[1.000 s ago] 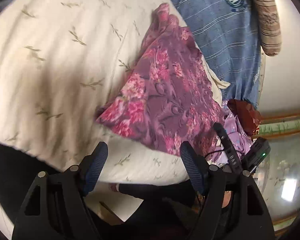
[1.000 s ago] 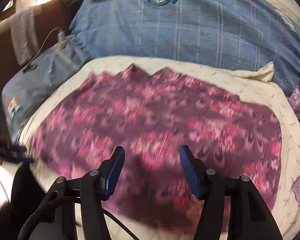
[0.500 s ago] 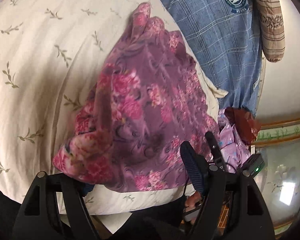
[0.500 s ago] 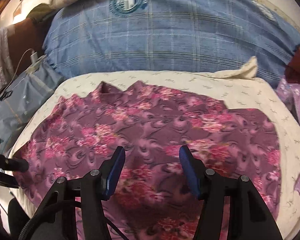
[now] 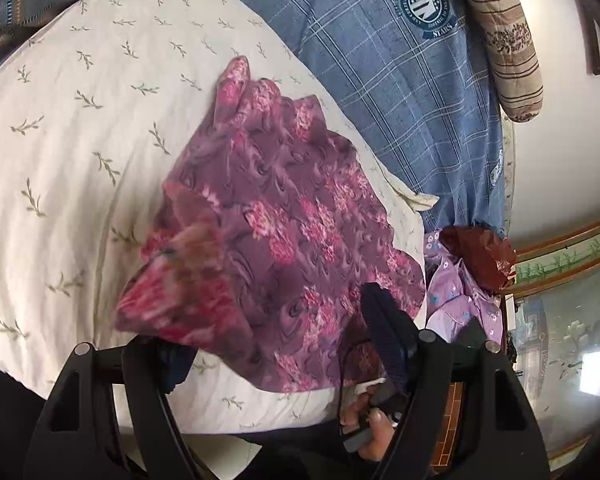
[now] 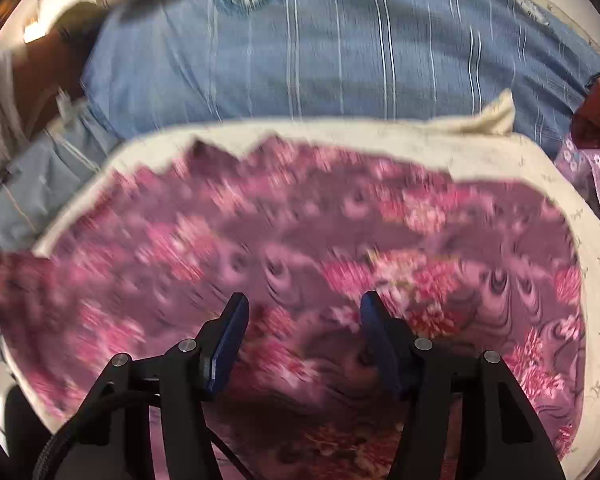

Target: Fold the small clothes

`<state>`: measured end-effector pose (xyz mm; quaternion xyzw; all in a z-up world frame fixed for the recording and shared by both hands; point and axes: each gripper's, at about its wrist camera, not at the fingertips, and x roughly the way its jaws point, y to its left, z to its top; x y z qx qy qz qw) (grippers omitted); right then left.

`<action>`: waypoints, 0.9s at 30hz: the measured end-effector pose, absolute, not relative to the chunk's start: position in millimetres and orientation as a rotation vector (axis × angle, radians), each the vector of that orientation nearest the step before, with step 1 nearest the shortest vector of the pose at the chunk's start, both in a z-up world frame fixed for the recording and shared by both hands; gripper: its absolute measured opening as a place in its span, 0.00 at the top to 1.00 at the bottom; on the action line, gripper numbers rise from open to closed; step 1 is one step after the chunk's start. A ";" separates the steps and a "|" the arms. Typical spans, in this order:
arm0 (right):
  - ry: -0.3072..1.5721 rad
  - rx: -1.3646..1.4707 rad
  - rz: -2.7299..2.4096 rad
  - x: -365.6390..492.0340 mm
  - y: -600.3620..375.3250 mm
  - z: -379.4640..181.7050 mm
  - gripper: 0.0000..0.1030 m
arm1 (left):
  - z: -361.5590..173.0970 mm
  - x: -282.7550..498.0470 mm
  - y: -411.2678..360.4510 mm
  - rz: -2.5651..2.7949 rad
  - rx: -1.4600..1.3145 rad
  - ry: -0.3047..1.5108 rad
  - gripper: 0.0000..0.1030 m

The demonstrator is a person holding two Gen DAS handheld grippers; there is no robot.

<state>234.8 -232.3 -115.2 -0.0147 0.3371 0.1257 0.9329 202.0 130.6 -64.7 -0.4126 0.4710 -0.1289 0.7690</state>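
Purple floral cloth (image 5: 292,220) lies spread on the cream pillow (image 5: 80,120), its near corner raised and bunched. That corner drapes over one finger of the left gripper (image 5: 276,332), hiding it; the jaws stand wide and nothing is pinched. Right gripper (image 6: 304,300) sits low over the cloth's middle, its jaws just been opening, moderately apart, with fabric showing beneath the gap but not squeezed. A blue checked cover (image 5: 380,80) lies behind the pillow, a lilac garment (image 5: 456,292) beside it.
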 end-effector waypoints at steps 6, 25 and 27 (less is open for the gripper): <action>0.750 -0.085 0.257 235.6 -218.2 -137.5 0.41 | -109.0 216.1 133.8 -0.191 -0.913 1.128 0.29; 0.702 0.060 0.326 220.2 -253.9 -132.2 0.41 | 53.2 246.1 -12.5 -0.351 -0.345 0.869 0.90; 0.747 0.117 0.357 218.8 -272.0 -135.3 0.40 | 57.3 253.0 -38.3 -0.386 -0.311 0.875 0.90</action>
